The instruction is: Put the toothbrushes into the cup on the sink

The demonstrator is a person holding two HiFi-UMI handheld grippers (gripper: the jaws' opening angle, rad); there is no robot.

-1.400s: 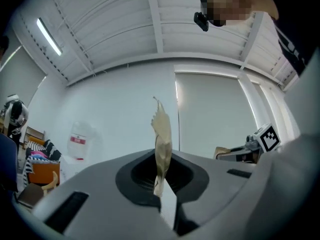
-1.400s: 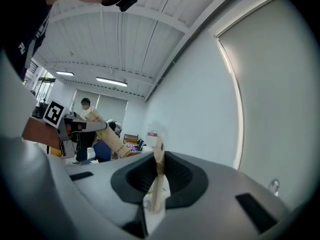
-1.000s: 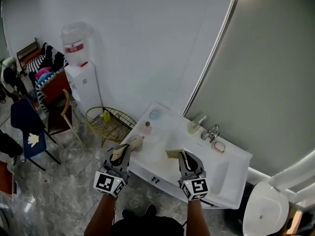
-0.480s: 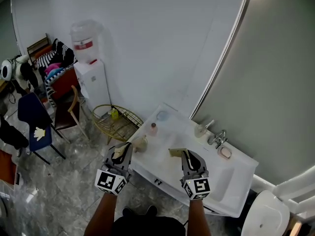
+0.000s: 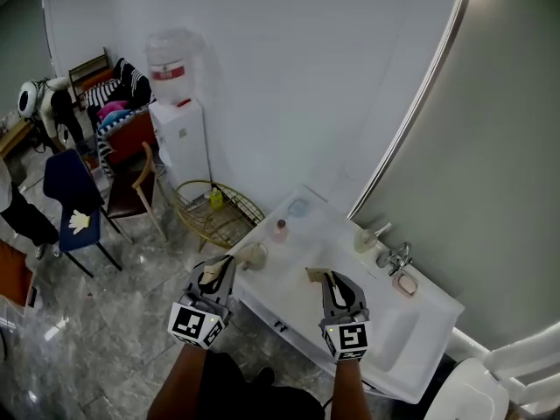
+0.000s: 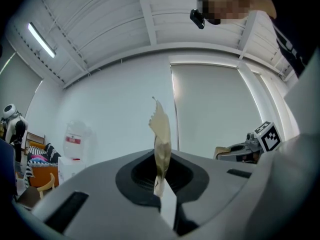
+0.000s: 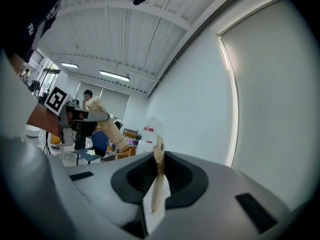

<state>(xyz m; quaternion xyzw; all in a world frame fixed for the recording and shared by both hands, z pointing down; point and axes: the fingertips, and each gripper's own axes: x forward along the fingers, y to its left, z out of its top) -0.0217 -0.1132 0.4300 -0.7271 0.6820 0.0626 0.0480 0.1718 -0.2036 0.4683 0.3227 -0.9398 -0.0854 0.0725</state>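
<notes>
Well beyond right hand-held gripper (image 5: 315, 276) sits cup (image 5: 365, 241).

Grey left hand-held gripper (image 5: 219, 266), right hand-held gripper (image 5: 317, 276), black-white marker cubes (image 5: 192, 325)

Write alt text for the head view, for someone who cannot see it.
From above: the left gripper and right gripper, jaws shut, hover at the front edge of a white sink with a faucet and soap dish. A water dispenser, wire basket and chairs stand to its left.
</notes>
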